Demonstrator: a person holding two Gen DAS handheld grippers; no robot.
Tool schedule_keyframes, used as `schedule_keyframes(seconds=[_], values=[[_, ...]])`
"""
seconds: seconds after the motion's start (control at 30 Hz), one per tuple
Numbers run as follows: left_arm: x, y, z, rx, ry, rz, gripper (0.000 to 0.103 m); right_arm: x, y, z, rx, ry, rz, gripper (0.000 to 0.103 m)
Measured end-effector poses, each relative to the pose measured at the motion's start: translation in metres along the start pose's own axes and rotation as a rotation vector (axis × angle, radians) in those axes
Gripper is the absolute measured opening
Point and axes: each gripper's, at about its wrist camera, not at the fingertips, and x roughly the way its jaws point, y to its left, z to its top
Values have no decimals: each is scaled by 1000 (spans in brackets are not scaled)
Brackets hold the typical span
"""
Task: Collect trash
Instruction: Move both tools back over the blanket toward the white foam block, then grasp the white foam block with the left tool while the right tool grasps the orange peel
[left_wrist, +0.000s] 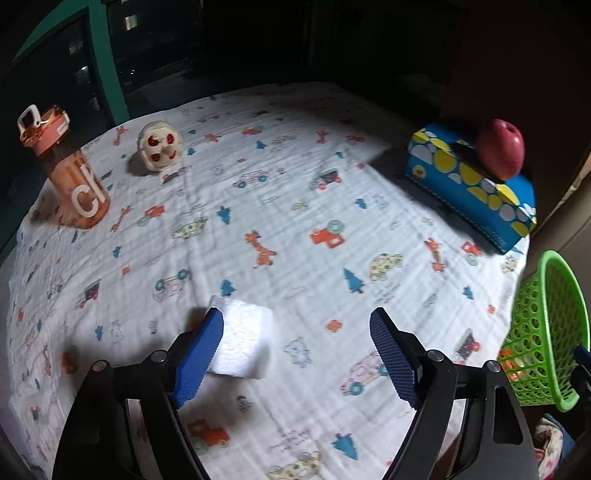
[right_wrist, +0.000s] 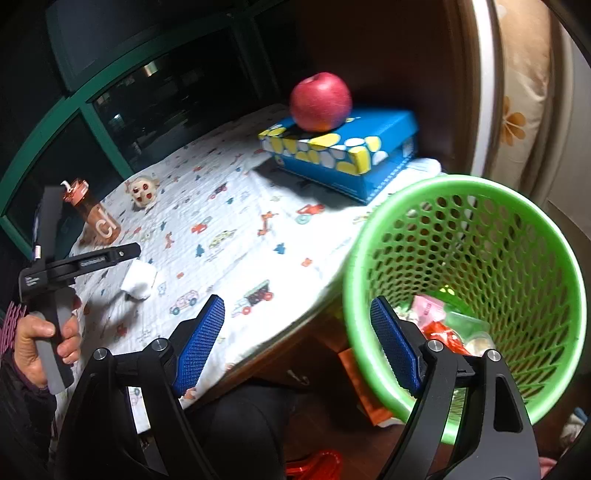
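The left gripper (left_wrist: 297, 350) hangs over the near part of the tabletop (left_wrist: 295, 206), which is covered by a white cloth printed with cars, trees and giraffes. Its blue fingers (left_wrist: 201, 360) stand wide apart and hold nothing. A crumpled white tissue (left_wrist: 245, 341) lies on the cloth just beyond the left finger, partly hidden behind it; whether the two touch cannot be told.

The right gripper (right_wrist: 297, 345) is also spread wide and empty, its right finger (right_wrist: 393, 347) in front of the near rim of a green mesh basket (right_wrist: 480, 236) that stands off the right edge of the tabletop with wrappers in its bottom.

At the far left stand an orange water bottle (left_wrist: 72, 173) and a small cream toy (left_wrist: 160, 146). At the far right a red apple (left_wrist: 500, 147) rests on a blue tissue box (left_wrist: 472, 184).
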Motion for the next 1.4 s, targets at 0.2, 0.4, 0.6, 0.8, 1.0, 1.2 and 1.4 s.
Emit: schedule_keyframes(seconds=[0.2,0.4,0.6,0.8,1.0,1.2,1.4], values=[[30,22,-9,13,55,70,80,14,28,5,-43,18,36,81],[54,28,-15,34,96,106,80,27,45,6,-65,44,52,81],[64,28,-19,52,105,105,73,37,55,7,-80,63,62,81],[56,41,-19,19,86,65,59,42,64,8,-93,69,75,81],[31,57,-15,-23,34,34,59,50,79,10,-113,78,101,81],[-1,88,-7,-91,-25,6,59,68,111,9,-162,108,149,81],[-29,119,-7,-159,-72,-2,59,96,156,8,-227,141,211,81]])
